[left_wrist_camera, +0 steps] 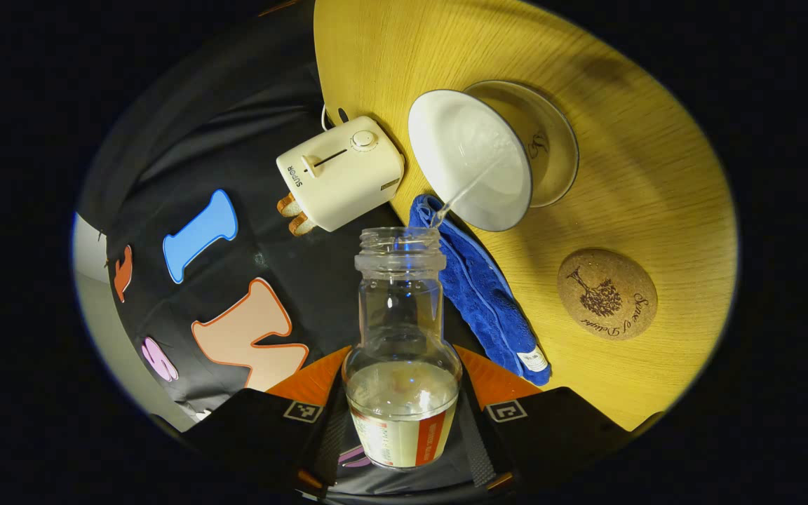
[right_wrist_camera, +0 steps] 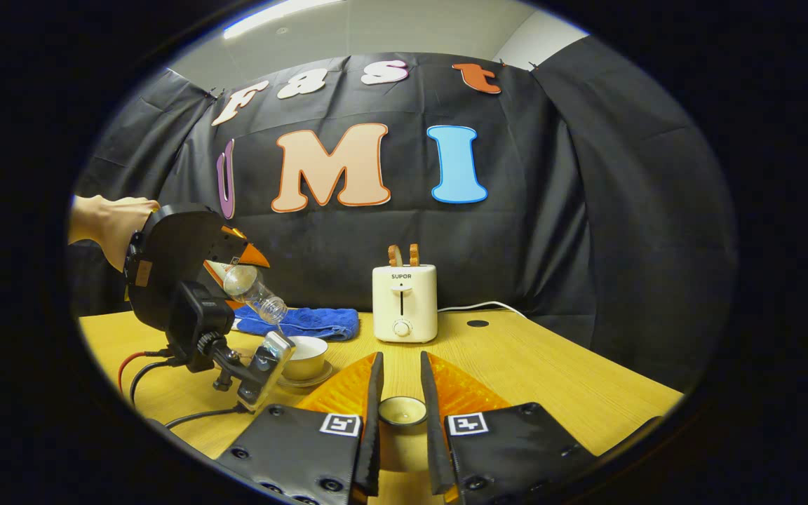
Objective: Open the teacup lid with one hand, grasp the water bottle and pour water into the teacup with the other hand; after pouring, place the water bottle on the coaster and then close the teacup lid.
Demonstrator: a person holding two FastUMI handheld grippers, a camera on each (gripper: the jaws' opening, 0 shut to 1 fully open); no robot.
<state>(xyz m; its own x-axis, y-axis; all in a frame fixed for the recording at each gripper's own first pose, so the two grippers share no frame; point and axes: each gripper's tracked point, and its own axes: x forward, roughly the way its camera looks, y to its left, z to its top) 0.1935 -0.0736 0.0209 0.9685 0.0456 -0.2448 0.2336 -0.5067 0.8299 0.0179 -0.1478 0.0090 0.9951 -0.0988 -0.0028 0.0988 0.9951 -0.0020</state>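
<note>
While my left gripper (left_wrist_camera: 404,414), clamped on the water bottle (left_wrist_camera: 402,337), is pouring into the teacup (left_wrist_camera: 470,161), my right gripper (right_wrist_camera: 401,414) is pinching the lid (right_wrist_camera: 402,412); next I am righting the bottle for the coaster (left_wrist_camera: 607,293)

Staged recording booth: black cloth wall (right_wrist_camera: 551,210) behind a wooden table (right_wrist_camera: 516,358).

You've got a wood-grain table (right_wrist_camera: 530,365), yellowish, w/ a black cloth wall (right_wrist_camera: 586,231) draped behind it, creased in folds. Above the cloth a pale wall and ceiling (right_wrist_camera: 390,31) w/ a lit strip light (right_wrist_camera: 274,15) at top left. A small dark hole (right_wrist_camera: 477,323) sits in the tabletop nr the back edge.
</note>
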